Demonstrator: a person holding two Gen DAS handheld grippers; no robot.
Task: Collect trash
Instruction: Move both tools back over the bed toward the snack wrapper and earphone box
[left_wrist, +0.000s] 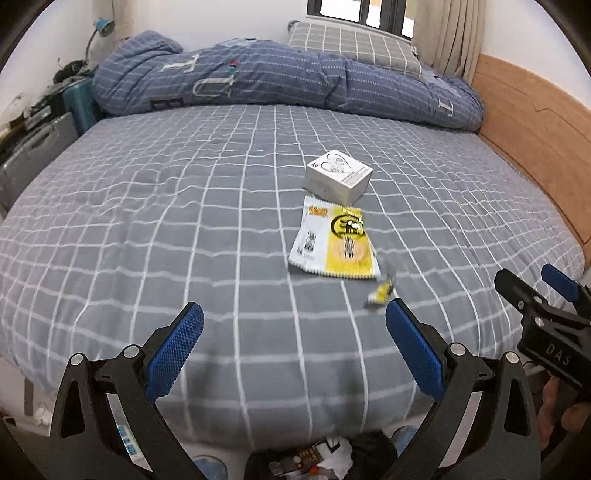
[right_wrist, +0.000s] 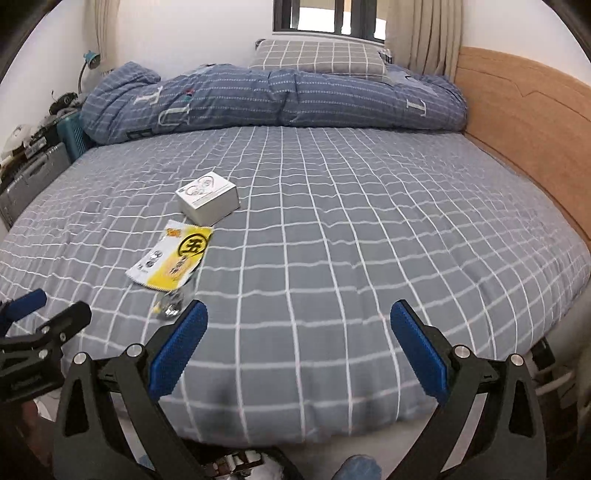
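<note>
Trash lies on the grey checked bed (left_wrist: 166, 206): a white box (left_wrist: 338, 176) right of centre in the left wrist view, a yellow and white wrapper (left_wrist: 334, 242) just below it and touching it, and a small crumpled scrap (left_wrist: 382, 291) by the wrapper's lower right corner. The left gripper (left_wrist: 294, 325) fills the bottom of the frame, jaws spread wide and holding nothing. The right gripper (right_wrist: 299, 325) is likewise wide open and empty, the scrap (right_wrist: 170, 304) just left of its left finger. A rolled blue quilt (right_wrist: 273, 99) lies across the top.
</note>
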